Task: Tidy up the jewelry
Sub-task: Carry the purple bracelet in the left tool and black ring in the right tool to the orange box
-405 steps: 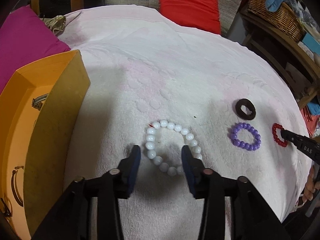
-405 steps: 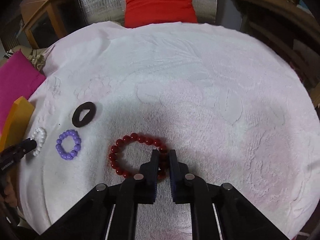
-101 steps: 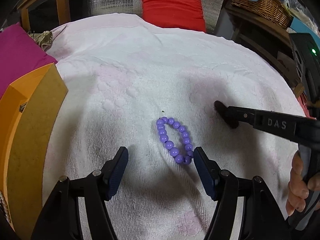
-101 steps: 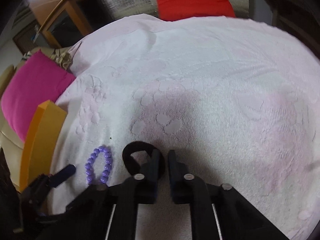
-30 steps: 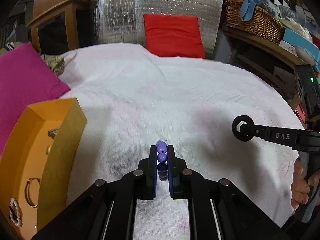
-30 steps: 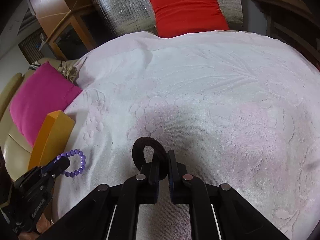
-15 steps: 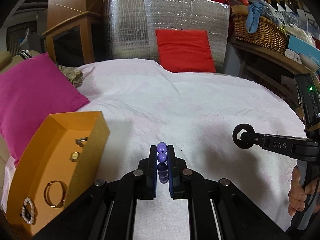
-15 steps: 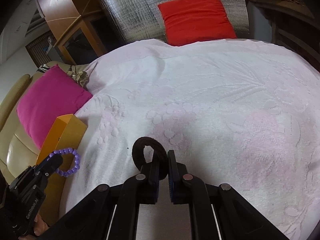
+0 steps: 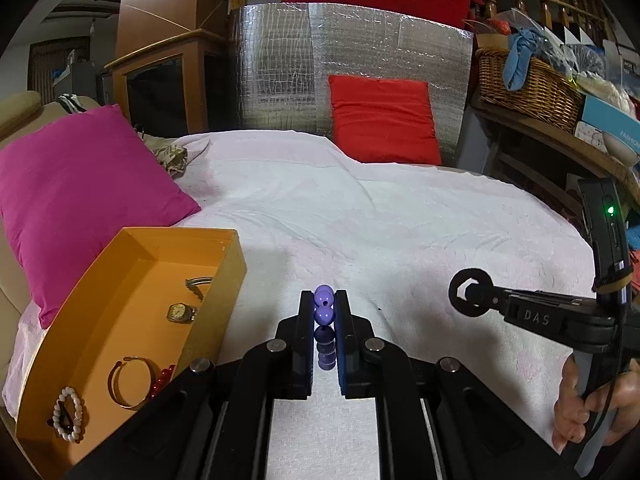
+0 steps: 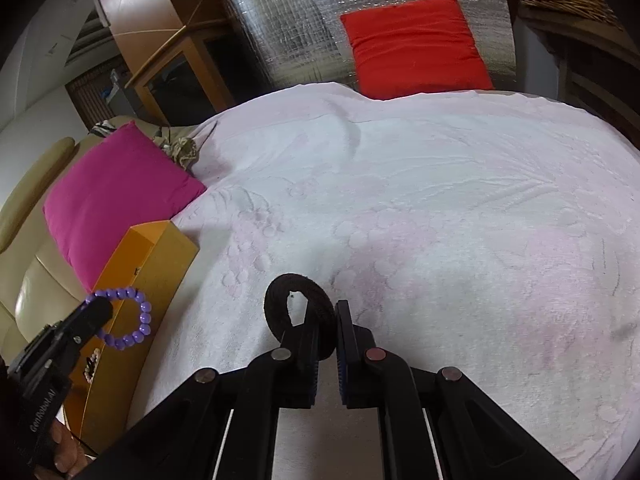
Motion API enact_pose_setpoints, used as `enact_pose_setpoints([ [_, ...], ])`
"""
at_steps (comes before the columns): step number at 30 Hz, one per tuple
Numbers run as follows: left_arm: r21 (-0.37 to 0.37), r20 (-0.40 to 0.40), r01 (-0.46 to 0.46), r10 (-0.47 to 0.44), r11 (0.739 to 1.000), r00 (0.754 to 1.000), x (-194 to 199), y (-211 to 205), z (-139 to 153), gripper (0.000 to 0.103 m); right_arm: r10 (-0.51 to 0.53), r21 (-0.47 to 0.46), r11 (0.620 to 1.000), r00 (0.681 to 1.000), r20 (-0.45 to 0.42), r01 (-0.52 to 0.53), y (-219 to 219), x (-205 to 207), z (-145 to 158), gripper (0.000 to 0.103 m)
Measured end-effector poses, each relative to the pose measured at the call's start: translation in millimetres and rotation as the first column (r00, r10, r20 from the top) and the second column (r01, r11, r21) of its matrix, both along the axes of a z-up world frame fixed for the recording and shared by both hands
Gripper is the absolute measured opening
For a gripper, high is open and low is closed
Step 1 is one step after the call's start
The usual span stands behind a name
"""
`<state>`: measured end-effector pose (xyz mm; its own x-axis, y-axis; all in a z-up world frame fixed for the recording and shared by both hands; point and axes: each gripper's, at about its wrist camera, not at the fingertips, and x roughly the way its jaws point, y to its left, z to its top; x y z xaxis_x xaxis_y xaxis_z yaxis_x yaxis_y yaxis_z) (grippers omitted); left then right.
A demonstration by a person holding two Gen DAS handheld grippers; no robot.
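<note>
Purple bead bracelet (image 9: 324, 330) sits pinched in your left gripper (image 9: 324, 320); right gripper (image 10: 327, 332) clamps the black ring (image 10: 298, 308). Releasing short of the orange box (image 9: 132, 280), lower left, drops beads onto towel.

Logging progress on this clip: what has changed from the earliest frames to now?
The white bracelet and red bracelet have gone from the towel into the orange box. The left gripper has picked up the purple bracelet, the right gripper the black ring; both are lifted. Box and pink cushion stay put.
</note>
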<state>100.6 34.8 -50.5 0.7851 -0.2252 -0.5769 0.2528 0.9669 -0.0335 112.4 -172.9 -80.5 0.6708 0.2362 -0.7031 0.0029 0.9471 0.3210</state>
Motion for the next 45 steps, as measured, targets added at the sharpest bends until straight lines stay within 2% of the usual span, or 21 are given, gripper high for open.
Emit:
enact_pose_setpoints([
  [28,-0.080,0.053,-0.068,0.072,0.995,0.996,-21.6,56.1,21.1,0.009,0.082,0.034,0.996,0.993,0.083,-0.085,52.5,-6.1,13.0,0.008],
  [37,-0.162,0.071,-0.114,0.127,0.980,0.989,-25.9,95.4,35.6,0.009,0.138,-0.003,0.990,0.985,0.100,-0.139,83.3,0.8,29.1,0.008],
  [42,-0.196,0.068,-0.188,0.205,0.962,0.976,-27.2,131.8,41.9,0.009,0.204,-0.019,0.979,0.974,0.103,-0.203,114.0,12.7,50.8,0.008],
  [44,-0.189,0.051,-0.247,0.261,0.951,0.964,-24.1,152.0,41.0,0.009,0.243,-0.021,0.970,0.965,0.097,-0.242,131.7,20.3,60.1,0.008],
  [45,-0.189,0.034,-0.297,0.308,0.936,0.951,-20.6,167.0,37.7,0.009,0.265,-0.023,0.964,0.960,0.091,-0.264,143.2,25.5,65.0,0.008],
])
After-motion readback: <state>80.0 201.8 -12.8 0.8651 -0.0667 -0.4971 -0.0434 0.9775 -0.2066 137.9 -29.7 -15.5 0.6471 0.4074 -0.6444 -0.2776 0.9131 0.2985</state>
